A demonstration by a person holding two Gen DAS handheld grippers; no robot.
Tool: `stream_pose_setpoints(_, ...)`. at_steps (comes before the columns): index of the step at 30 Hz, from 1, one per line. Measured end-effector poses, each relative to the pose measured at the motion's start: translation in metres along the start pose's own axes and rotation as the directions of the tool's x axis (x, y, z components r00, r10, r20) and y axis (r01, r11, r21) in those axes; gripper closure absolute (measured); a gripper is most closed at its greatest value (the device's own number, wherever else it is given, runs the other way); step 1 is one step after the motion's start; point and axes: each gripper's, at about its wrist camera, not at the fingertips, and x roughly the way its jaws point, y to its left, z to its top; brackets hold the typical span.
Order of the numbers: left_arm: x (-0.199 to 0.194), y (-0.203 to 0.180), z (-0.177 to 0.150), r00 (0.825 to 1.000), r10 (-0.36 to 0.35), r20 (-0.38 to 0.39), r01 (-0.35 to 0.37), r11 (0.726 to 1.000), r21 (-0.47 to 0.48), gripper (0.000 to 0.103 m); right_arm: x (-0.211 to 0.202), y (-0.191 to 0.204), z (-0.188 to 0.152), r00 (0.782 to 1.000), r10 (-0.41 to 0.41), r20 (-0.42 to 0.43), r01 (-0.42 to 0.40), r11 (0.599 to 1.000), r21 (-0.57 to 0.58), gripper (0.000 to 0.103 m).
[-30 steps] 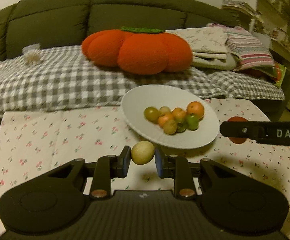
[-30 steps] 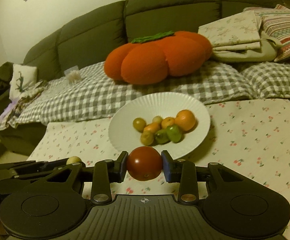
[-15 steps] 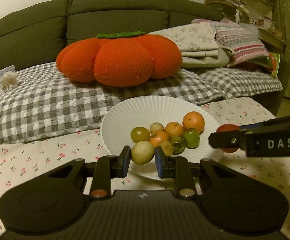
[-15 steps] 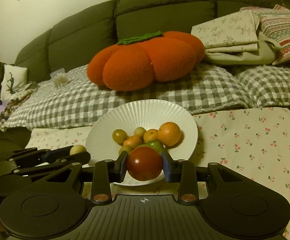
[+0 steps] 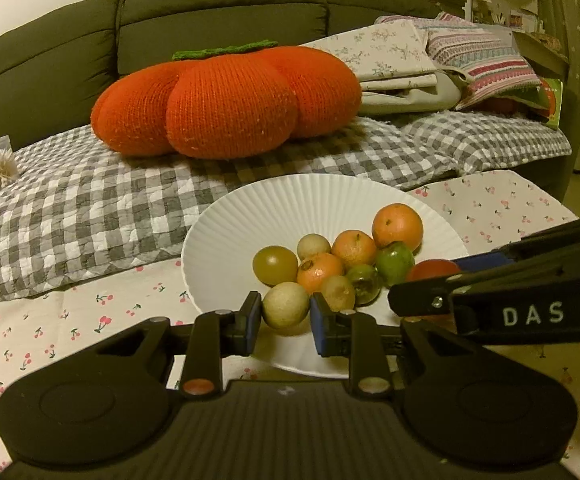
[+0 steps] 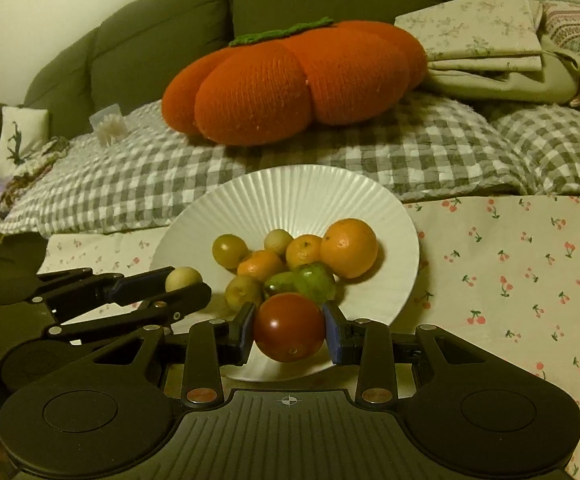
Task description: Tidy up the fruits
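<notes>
A white ribbed plate [image 5: 322, 204] [image 6: 290, 196] on the cherry-print tablecloth holds several small fruits: oranges [image 5: 397, 226] [image 6: 349, 247], green ones [image 5: 394, 262] [image 6: 314, 280] and yellowish ones [image 5: 275, 265]. My left gripper [image 5: 285, 316] is shut on a pale yellow round fruit [image 5: 285, 310] [image 6: 183, 278] above the plate's near left rim. My right gripper [image 6: 289, 330] is shut on a dark red tomato [image 6: 289, 327] [image 5: 432, 270] over the plate's near edge. In the left wrist view the right gripper comes in from the right and hides part of the tomato.
The table [image 6: 522, 272] with its cherry-print cloth butts against a dark green sofa [image 5: 217, 24] covered by a grey checked quilt [image 5: 89, 200]. On it lie an orange pumpkin-shaped cushion [image 5: 229, 100], folded bedding [image 5: 402, 64] and a striped pillow. Shelves stand far right.
Both grippers have moved forward and lower toward the plate, which now looms larger. Each still grips its fruit, and the two have drawn closer together over the plate's near rim.
</notes>
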Motion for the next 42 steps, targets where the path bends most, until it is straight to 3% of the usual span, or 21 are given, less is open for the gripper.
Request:
stream_pose_setpoints(3, 0.001, -0.001, -0.001, 1.000, 0.004, 0.000, -0.004, 1.000, 0.007, 0.074, 0.004, 0.002, -0.002, 1.000, -0.007, -0.003, 0.007, 1.000, -0.007, 0.068)
stream_pose_setpoints(8, -0.008, 0.001, 0.000, 1.000, 0.018, 0.020, -0.017, 1.000, 0.000, 0.046, 0.004, -0.002, -0.002, 1.000, -0.018, -0.003, 0.018, 1.000, 0.016, 0.067)
stream_pose_setpoints(9, -0.010, 0.002, 0.000, 1.000, 0.010, 0.023, -0.010, 1.000, -0.005, 0.043, 0.002, -0.004, -0.001, 1.000, -0.019, 0.005, 0.019, 0.999, 0.027, 0.064)
stream_pose_setpoints(10, -0.013, 0.004, 0.000, 1.000, 0.011, 0.023, -0.011, 1.000, -0.008, 0.040, -0.002, -0.007, -0.001, 1.000, -0.015, 0.018, 0.014, 0.999, 0.040, 0.053)
stream_pose_setpoints(12, -0.018, 0.005, -0.001, 1.000, 0.022, 0.022, -0.022, 1.000, -0.006, 0.040, -0.008, -0.011, 0.001, 0.999, -0.011, 0.045, 0.009, 0.998, 0.062, 0.042)
stream_pose_setpoints(18, -0.050, 0.016, -0.002, 1.000, 0.026, 0.012, -0.025, 0.993, -0.113, 0.037, -0.031, -0.017, -0.001, 0.998, -0.015, 0.062, 0.007, 0.992, 0.126, 0.042)
stream_pose_setpoints(25, -0.104, 0.014, -0.010, 0.997, 0.056, -0.044, -0.066, 0.955, -0.288, 0.024, -0.073, 0.003, -0.010, 0.998, -0.018, 0.066, 0.011, 0.994, 0.113, 0.041)
stream_pose_setpoints(31, -0.146, 0.009, -0.024, 0.988, 0.126, -0.088, -0.149, 0.929, -0.340, 0.013, -0.114, 0.028, -0.025, 0.998, -0.007, 0.063, 0.001, 0.996, 0.090, 0.035)
stream_pose_setpoints(34, -0.165, 0.008, -0.033, 0.987, 0.136, -0.088, -0.160, 0.913, -0.375, 0.009, -0.137, 0.040, -0.034, 0.997, -0.005, 0.075, -0.002, 0.996, 0.084, 0.025)
stream_pose_setpoints(42, -0.196, 0.002, -0.051, 0.985, 0.135, -0.112, -0.169, 0.894, -0.415, 0.003, -0.176, 0.062, -0.056, 0.997, -0.039, 0.065, 0.035, 0.998, 0.054, 0.015)
